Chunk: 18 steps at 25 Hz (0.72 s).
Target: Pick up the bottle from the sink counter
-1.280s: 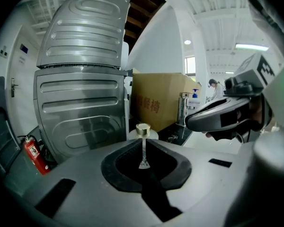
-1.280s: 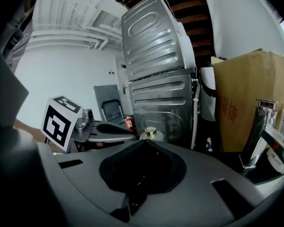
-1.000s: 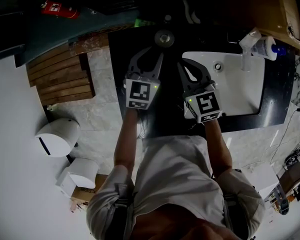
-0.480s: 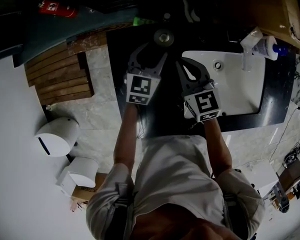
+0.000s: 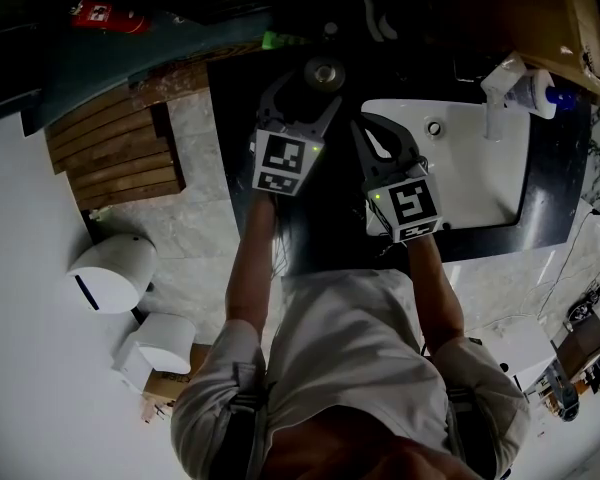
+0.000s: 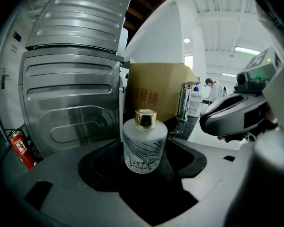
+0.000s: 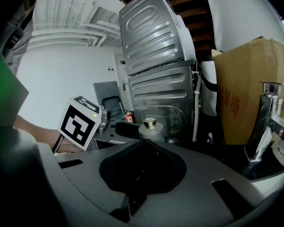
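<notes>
The left gripper (image 5: 305, 93) has edged toward 12 o'clock and its jaws are opening around the gold-capped frosted bottle (image 6: 145, 143), which stands untouched on the black counter (image 5: 235, 118), so a grasp seems imminent; the right gripper (image 5: 372, 133), jaws together, waits at its 3 o'clock.

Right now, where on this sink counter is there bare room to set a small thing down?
Bare: the black counter left of the white sink, toward its near edge, and the basin itself. Crowded: the back left, where the bottle stands between the left gripper's opening fingers, and around the faucet.
</notes>
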Available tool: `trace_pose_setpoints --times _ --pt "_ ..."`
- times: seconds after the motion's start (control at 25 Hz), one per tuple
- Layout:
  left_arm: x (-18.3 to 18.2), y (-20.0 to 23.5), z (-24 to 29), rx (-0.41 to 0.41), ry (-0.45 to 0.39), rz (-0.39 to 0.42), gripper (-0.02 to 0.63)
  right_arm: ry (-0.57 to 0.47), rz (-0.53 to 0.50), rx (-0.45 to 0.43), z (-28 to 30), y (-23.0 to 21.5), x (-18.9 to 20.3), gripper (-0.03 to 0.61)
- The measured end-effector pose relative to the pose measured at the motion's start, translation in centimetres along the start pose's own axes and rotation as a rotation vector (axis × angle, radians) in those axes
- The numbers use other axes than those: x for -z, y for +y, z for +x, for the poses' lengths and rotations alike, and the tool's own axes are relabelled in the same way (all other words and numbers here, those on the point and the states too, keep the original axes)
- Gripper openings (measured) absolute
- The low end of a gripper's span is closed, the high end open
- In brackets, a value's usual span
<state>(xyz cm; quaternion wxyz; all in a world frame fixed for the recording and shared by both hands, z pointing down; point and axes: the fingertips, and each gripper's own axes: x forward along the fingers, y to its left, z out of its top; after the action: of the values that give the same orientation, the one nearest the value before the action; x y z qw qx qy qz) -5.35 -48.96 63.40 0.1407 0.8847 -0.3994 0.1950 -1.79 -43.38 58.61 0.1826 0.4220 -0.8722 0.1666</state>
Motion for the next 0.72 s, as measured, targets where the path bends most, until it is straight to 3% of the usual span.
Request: trace_pose_setpoints --times 0.72 --pt "-0.3 -0.2 2.5 0.022 0.002 0.005 0.31 0.01 0.011 0.007 -0.1 -0.2 0.7 -0.003"
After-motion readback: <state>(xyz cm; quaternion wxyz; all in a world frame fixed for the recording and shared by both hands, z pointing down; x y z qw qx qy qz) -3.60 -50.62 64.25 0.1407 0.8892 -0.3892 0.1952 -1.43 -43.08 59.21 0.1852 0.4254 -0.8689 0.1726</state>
